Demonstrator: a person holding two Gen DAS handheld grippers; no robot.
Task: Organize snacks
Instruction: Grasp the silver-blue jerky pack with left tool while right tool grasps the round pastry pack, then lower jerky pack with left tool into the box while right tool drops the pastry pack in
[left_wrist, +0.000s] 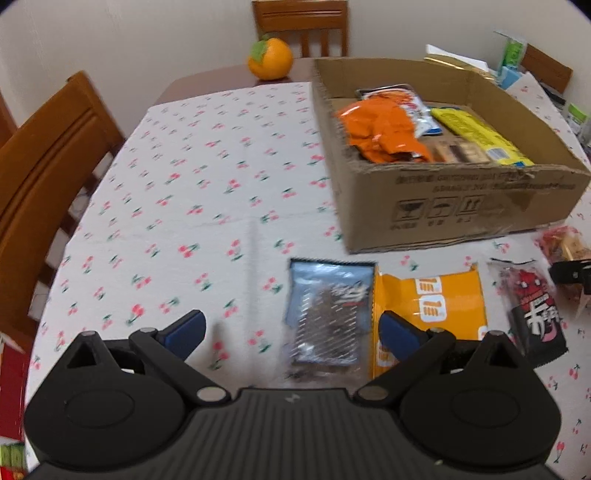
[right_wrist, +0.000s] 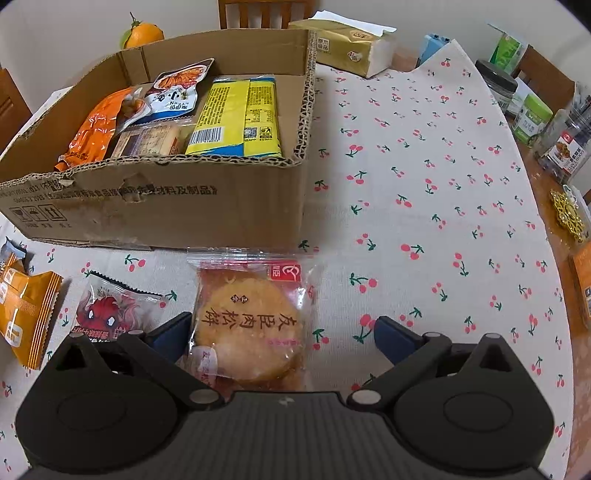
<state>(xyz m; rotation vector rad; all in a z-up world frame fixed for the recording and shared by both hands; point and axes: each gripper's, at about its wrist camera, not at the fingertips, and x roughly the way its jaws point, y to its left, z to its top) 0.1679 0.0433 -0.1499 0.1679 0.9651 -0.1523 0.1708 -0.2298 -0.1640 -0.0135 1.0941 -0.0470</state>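
Observation:
A cardboard box (left_wrist: 461, 203) (right_wrist: 155, 206) on the cherry-print cloth holds an orange bag (left_wrist: 380, 129) (right_wrist: 92, 129), a yellow pack (left_wrist: 480, 136) (right_wrist: 236, 118) and other snacks. In front of it lie a blue packet (left_wrist: 328, 314), an orange packet (left_wrist: 432, 306) (right_wrist: 26, 306), a red-and-black packet (left_wrist: 532, 310) (right_wrist: 110, 310) and a clear-wrapped round pastry (right_wrist: 247, 325). My left gripper (left_wrist: 291, 332) is open, with the blue packet between its fingers. My right gripper (right_wrist: 282, 332) is open around the pastry, its left finger close against the wrapper.
An orange fruit (left_wrist: 269, 59) (right_wrist: 142, 33) sits at the table's far edge before a wooden chair (left_wrist: 303, 26); another chair (left_wrist: 48, 177) stands left. A tissue pack (right_wrist: 351, 44), jars (right_wrist: 561, 147) and cartons crowd the right side. A gold ornament (right_wrist: 569, 214) lies near the right edge.

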